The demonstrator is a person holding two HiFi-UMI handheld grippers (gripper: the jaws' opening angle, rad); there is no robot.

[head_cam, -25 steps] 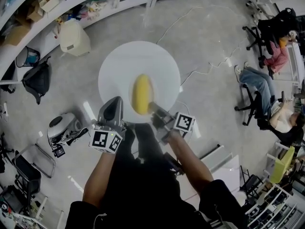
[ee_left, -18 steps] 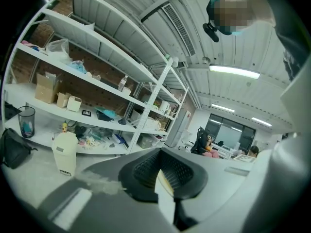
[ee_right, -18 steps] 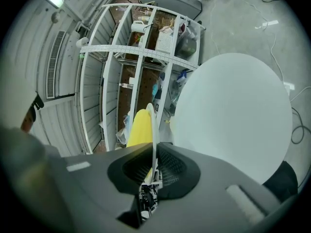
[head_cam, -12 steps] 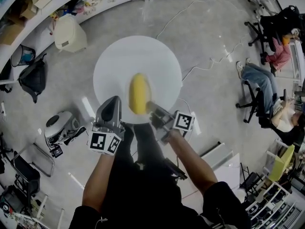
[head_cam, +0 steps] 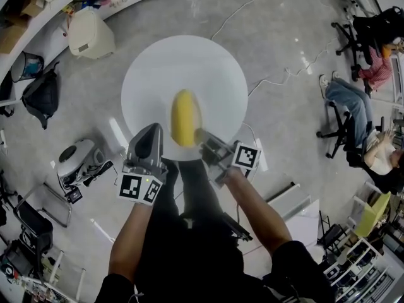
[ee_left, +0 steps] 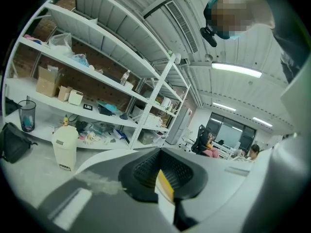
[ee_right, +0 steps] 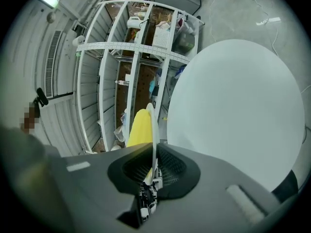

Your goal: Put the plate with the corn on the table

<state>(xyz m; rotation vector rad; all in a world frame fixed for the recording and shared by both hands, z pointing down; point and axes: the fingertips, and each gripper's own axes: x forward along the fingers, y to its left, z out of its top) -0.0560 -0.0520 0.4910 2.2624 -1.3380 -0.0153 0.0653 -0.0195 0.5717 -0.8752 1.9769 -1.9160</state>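
Concrete floor [head_cam: 284, 43], grey and smooth, lies under a round white table [head_cam: 208, 68] with a flat matte top, which sits in the middle of the scene. Over the table's near part hangs a thin, white, glossy plate [ee_right: 154, 130], seen edge-on in the right gripper view; from above its outline is lost against the white tabletop. On it lies a blunt, oblong yellow corn cob [head_cam: 185, 117]. The left gripper [head_cam: 150, 137] and right gripper [head_cam: 205, 141] each have ribbed black pads clamped on the plate's near rim, left and right of the cob.
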